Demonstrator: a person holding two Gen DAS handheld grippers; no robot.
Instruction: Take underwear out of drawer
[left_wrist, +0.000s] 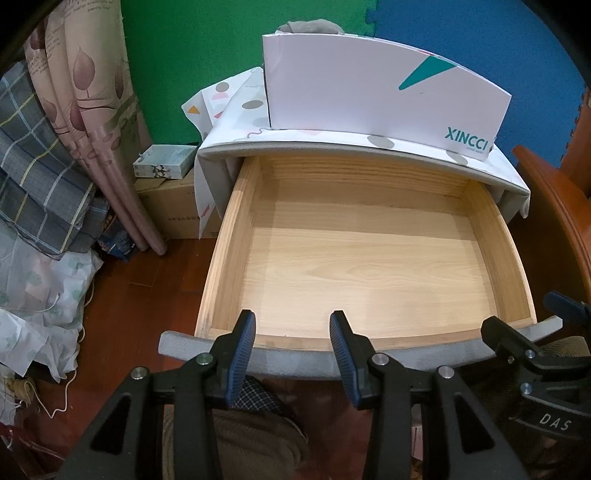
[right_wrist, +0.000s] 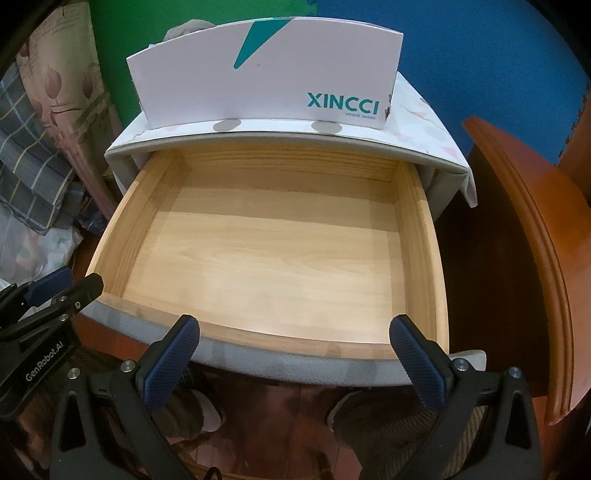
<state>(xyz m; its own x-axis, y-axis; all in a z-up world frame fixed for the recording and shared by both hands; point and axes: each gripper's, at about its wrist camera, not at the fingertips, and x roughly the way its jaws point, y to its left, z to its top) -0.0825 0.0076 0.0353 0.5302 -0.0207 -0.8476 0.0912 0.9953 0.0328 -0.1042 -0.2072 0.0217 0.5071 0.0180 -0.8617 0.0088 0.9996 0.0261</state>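
Pine drawer (left_wrist: 369, 258) is standing pulled out and showing bare, no underwear visible, both grippers' fingers (left_wrist: 242, 347) (right_wrist: 417, 354) hovering parted and empty at its near rim, so retrieval is looking finished, next likely closing.

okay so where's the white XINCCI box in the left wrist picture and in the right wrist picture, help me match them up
Left wrist view: the XINCCI box stands top centre to right, on the cloth-covered cabinet top behind the open drawer.
Right wrist view: the XINCCI box stands top centre, slightly left, again directly behind the drawer.
Shared landmark: the teal XINCCI lettering at the box's lower right corner, above the drawer's back wall.
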